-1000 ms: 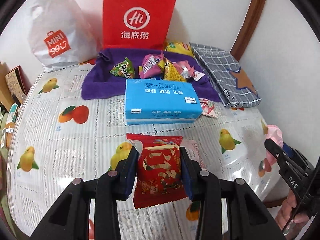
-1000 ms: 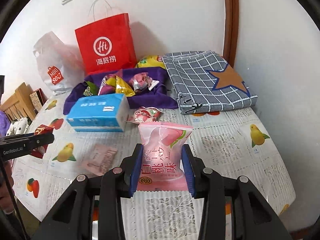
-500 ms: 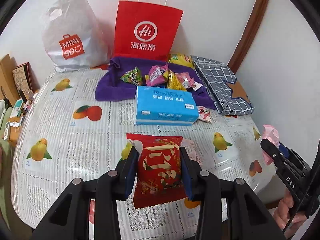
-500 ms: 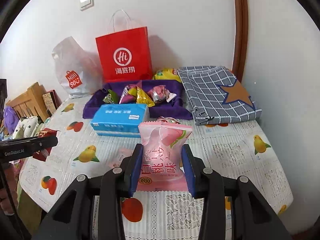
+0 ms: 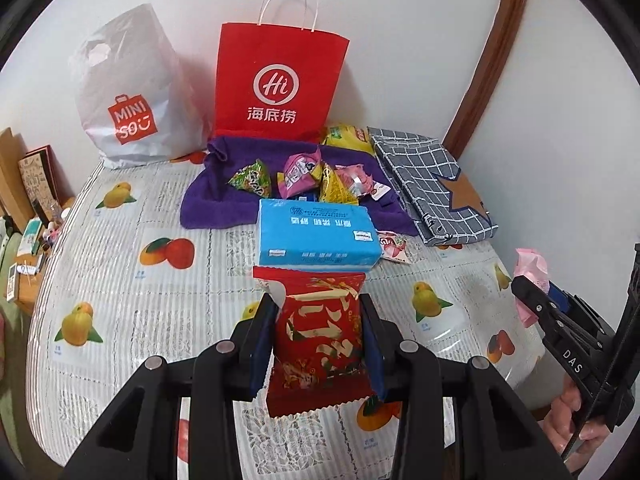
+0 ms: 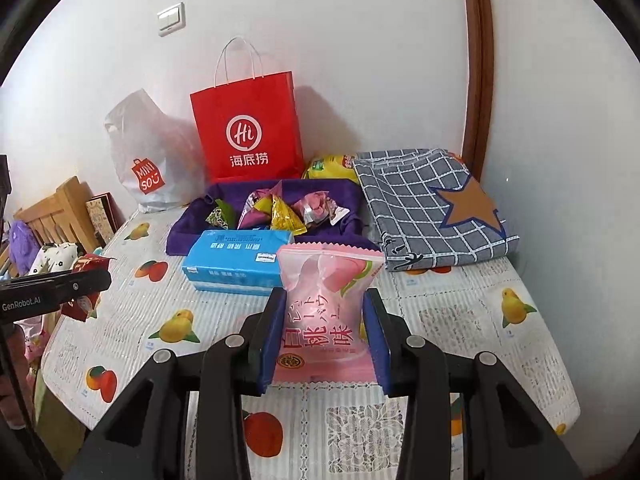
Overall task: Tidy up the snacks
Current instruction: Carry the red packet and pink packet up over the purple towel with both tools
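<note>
Left wrist view, left hand-held gripper (image 5: 318,336) pinching red snack packet (image 5: 318,340), right hand-held gripper (image 6: 325,332) clamped on pink peach packet (image 6: 326,312)

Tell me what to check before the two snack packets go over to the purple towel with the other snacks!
1. Left gripper holds the red packet between both fingers: ok.
2. Right gripper holds the pink peach packet between both fingers: ok.
3. Both packets lifted off the table: ok, they look raised.
4. Purple towel has bare room left: ok, on its left part.
5. Blue tissue pack lies between the grippers and the towel: not ok, go over it.
6. Packets sealed: cannot tell.
</note>
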A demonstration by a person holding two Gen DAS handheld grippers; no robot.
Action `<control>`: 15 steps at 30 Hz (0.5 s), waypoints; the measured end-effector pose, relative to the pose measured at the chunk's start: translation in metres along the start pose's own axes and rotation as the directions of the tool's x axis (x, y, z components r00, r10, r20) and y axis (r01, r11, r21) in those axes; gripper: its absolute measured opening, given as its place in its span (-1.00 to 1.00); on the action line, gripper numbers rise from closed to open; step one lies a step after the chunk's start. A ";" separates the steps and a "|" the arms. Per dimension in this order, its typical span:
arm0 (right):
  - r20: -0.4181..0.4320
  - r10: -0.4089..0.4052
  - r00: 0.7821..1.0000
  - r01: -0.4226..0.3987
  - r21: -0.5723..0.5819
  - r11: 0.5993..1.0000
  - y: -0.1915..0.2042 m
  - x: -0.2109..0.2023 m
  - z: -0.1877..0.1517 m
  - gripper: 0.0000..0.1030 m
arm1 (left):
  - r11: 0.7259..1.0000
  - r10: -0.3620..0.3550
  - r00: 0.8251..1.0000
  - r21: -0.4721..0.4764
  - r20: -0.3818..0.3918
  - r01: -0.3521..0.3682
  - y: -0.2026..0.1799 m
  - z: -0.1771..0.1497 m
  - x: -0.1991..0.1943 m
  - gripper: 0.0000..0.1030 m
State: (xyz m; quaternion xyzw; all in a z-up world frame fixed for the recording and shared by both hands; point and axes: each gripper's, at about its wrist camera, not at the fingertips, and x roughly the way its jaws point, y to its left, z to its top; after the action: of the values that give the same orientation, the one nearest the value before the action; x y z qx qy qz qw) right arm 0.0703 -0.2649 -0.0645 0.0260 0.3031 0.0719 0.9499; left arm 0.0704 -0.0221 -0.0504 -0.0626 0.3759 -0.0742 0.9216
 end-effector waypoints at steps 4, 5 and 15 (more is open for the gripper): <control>0.000 0.008 1.000 -0.008 -0.001 1.000 0.003 0.006 0.008 -0.25 | 1.000 -0.001 1.000 -0.001 -0.001 0.001 0.001 0.006 0.004 -0.27; 0.001 0.013 1.000 -0.013 -0.005 1.000 0.005 0.008 0.011 -0.25 | 1.000 0.001 1.000 -0.002 0.000 -0.001 0.001 0.007 0.004 -0.27; 0.023 0.047 0.999 -0.046 -0.035 0.998 0.024 0.037 0.058 -0.25 | 1.000 0.020 1.000 -0.001 0.013 -0.020 0.016 0.051 0.014 -0.27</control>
State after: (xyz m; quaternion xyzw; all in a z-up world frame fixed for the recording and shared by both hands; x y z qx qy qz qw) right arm 0.1308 -0.2360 -0.0358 0.0177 0.2897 0.0989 0.9518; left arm 0.1175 -0.0063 -0.0271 -0.0599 0.3705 -0.0643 0.9247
